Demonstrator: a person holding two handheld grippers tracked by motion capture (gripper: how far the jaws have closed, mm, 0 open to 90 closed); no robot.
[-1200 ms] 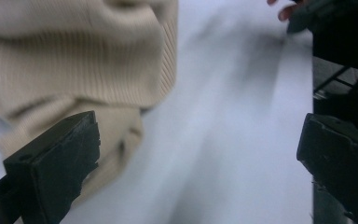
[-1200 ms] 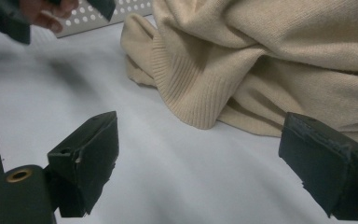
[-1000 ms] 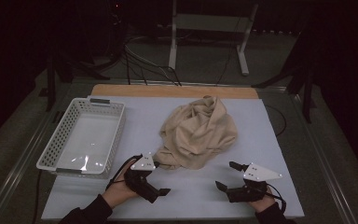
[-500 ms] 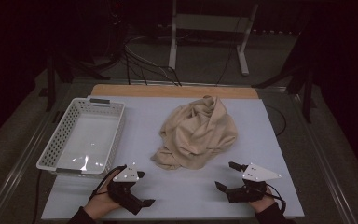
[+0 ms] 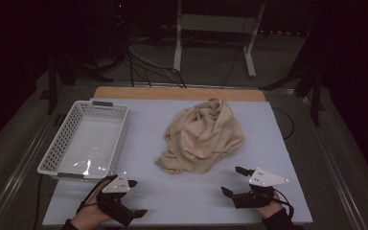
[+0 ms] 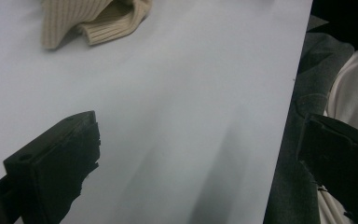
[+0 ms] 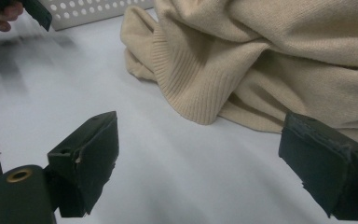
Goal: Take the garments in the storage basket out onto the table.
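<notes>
Basket (image 5: 84, 143): standing along the left edge of the surface (image 5: 278, 158), white, perforated, nothing inside; unchanged against the earlier frames.

Left gripper (image 5: 136, 197): pulling back from the sweater (image 5: 202, 136) toward the near-left corner of the surface. One second ago, sitting just beside the garment's near-left hem; now resting well apart from it, close to the near edge, just in front of the basket's near wall. Jaws spread wide, nothing between them.

Left hand pose: gripping the tool from behind, forearm entering over the near edge, jaws pointing right across the surface. In the left gripper view, looking past the near edge, with a ribbed hem (image 6: 102, 28) at the top of the frame.

Meaning for the task: judging from the retreat, no grasp made on that side; sweater not yet lifted or straightened, work apparently at the very start or pausing.

Sweater: lying crumpled in a heap at the centre of the surface, nearer the far edge, beige rib knit; shape matching the earlier frames.

Right gripper (image 5: 231, 180): holding position near the near-right corner, no shift against the earlier frames. Jaws parted wide, empty.

Right hand pose: low over the surface, jaws pointing left and slightly forward at the sweater's near folds (image 7: 200, 88), near but not touching.
</notes>
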